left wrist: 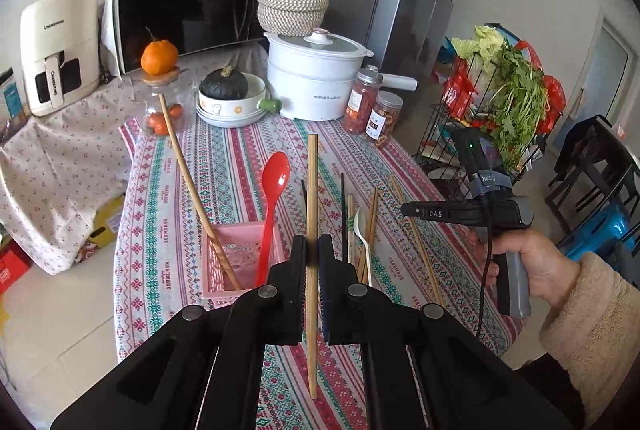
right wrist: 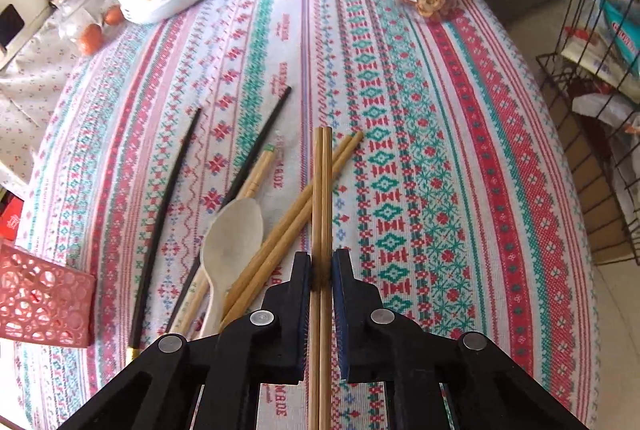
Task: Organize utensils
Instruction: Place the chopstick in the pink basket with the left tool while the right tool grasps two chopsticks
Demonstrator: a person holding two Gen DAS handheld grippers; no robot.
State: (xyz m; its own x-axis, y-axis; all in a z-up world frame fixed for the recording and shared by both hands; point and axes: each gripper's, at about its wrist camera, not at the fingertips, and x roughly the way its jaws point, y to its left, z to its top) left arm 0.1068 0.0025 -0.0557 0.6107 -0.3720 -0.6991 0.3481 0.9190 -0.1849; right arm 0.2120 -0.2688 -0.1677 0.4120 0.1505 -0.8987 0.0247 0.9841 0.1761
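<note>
My left gripper [left wrist: 312,250] is shut on a single light wooden chopstick [left wrist: 312,189], held above the table just right of the pink basket [left wrist: 236,262]. The basket holds a red spoon [left wrist: 273,197] and a long wooden chopstick [left wrist: 192,185]. My right gripper [right wrist: 321,266] is shut on a pair of brown chopsticks [right wrist: 322,189] low over the tablecloth. Beside it lie a white spoon [right wrist: 230,242], another brown pair [right wrist: 296,213], a light pair [right wrist: 256,177] and two black chopsticks [right wrist: 168,213]. The basket corner [right wrist: 44,302] shows at left.
The back of the table holds a white pot [left wrist: 316,77], a bowl with a squash [left wrist: 230,97], two snack jars [left wrist: 372,109] and a glass jar topped by an orange [left wrist: 162,97]. A wire rack with greens [left wrist: 492,101] stands right of the table.
</note>
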